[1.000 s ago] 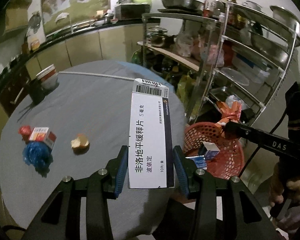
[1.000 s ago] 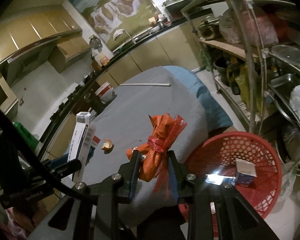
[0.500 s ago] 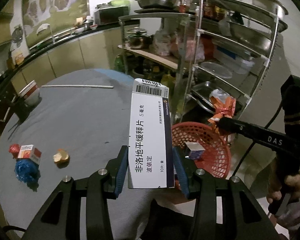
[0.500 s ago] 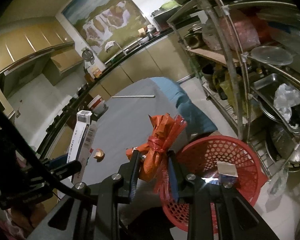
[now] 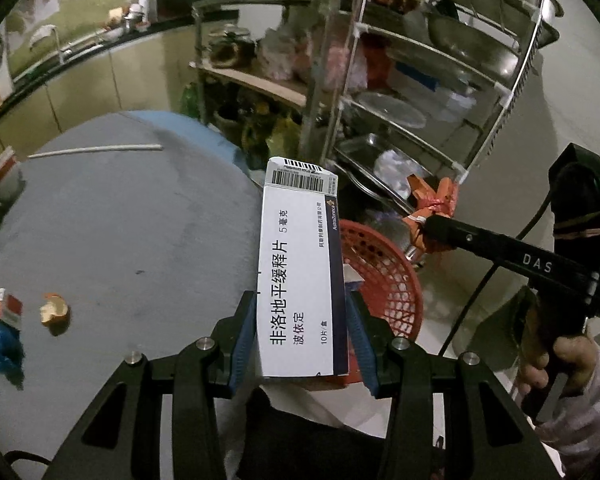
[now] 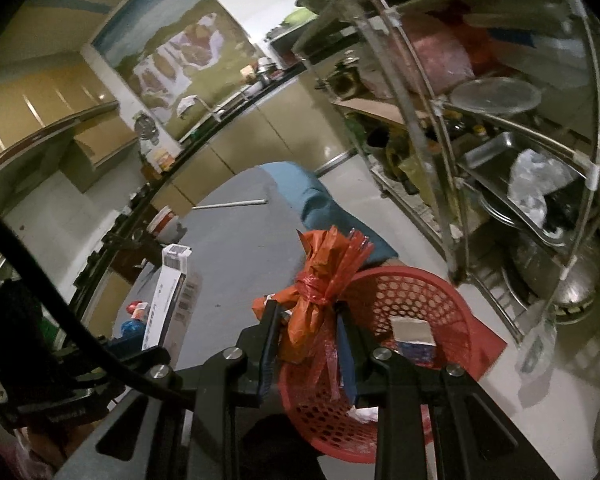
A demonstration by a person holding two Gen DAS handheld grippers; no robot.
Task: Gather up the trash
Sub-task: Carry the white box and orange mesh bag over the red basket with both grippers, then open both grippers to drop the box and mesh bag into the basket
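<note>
My left gripper (image 5: 302, 340) is shut on a white medicine box (image 5: 300, 272) with a barcode end, held upright past the table's right edge beside the red mesh basket (image 5: 384, 276). My right gripper (image 6: 308, 344) is shut on a knotted orange plastic bag (image 6: 320, 292), held above the red basket (image 6: 412, 300), which has a small box (image 6: 412, 330) inside. The bag also shows in the left wrist view (image 5: 432, 204). The medicine box shows in the right wrist view (image 6: 168, 296).
On the grey round table (image 5: 120, 232) lie a red-white carton (image 5: 2, 306), a blue wad (image 5: 0, 348), an orange peel (image 5: 54, 310) and a white stick (image 5: 96, 149). A metal rack (image 5: 420, 80) of pans stands behind the basket.
Both grippers have moved right, off the table toward the basket. The orange bag is now over the basket. The table trash has slid left in the left wrist view.
</note>
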